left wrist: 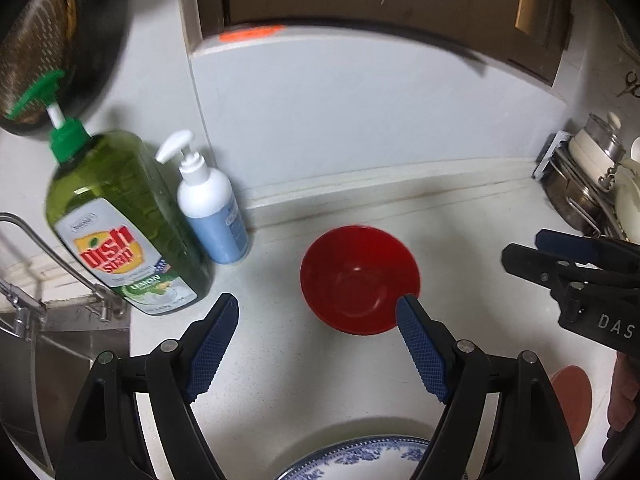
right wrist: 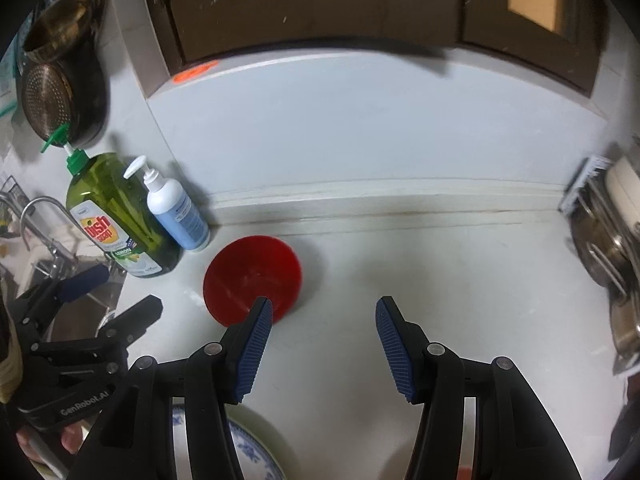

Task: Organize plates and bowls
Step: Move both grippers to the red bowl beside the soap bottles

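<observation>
The red bowl (left wrist: 360,278) sits on the bench just ahead of the left hand-held gripper (left wrist: 318,308), which is open and nearer; the right hand-held gripper (right wrist: 324,312), open too, has it ahead-left

the table (left wrist: 320,380) is a white counter with a low ledge along its back edge against the wall. a red bowl (left wrist: 359,280) sits upright on it, mid-table, near the back. left of the bowl, by the back left corner, stand a white pump bottle (left wrist: 212,216) and just beside it a green soap bottle (left wrist: 120,224), which is at the left edge by the sink (left wrist: 60,344). at the front edge lies a blue-patterned plate (left wrist: 360,458). a red disc (left wrist: 572,400) lies flat toward the front right. a dish rack (left wrist: 588,184) stands at the right edge.
</observation>
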The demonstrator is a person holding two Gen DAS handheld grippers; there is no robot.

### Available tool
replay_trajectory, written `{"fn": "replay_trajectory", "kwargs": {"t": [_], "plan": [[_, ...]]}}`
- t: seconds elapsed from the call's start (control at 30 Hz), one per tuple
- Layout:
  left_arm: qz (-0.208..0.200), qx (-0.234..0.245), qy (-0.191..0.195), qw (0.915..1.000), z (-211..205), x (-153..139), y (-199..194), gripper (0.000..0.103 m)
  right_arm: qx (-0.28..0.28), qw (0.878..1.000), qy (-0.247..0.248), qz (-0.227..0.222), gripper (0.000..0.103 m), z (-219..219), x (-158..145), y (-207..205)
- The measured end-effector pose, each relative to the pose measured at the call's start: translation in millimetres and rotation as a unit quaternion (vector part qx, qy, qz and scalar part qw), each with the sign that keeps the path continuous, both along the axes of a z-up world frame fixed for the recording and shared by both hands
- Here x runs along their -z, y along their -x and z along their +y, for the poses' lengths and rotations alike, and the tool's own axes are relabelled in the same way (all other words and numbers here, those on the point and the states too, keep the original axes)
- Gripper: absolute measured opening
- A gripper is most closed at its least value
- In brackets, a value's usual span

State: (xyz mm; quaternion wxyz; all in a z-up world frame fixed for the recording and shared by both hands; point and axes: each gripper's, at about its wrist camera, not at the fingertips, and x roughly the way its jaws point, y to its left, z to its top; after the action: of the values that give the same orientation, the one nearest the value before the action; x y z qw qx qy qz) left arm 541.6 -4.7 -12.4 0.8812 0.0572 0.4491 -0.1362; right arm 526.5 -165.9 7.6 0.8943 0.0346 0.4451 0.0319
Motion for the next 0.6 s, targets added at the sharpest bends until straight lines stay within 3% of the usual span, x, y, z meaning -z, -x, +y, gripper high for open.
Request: {"fn": "replay_trajectory", "kwargs": {"t": [0.6], "plan": [[0.066,0.008,-0.027,0.9974,-1,68,-67,0.073,-0.028,0.993,-0.01,0.115,0.055,23,82,-82]]}}
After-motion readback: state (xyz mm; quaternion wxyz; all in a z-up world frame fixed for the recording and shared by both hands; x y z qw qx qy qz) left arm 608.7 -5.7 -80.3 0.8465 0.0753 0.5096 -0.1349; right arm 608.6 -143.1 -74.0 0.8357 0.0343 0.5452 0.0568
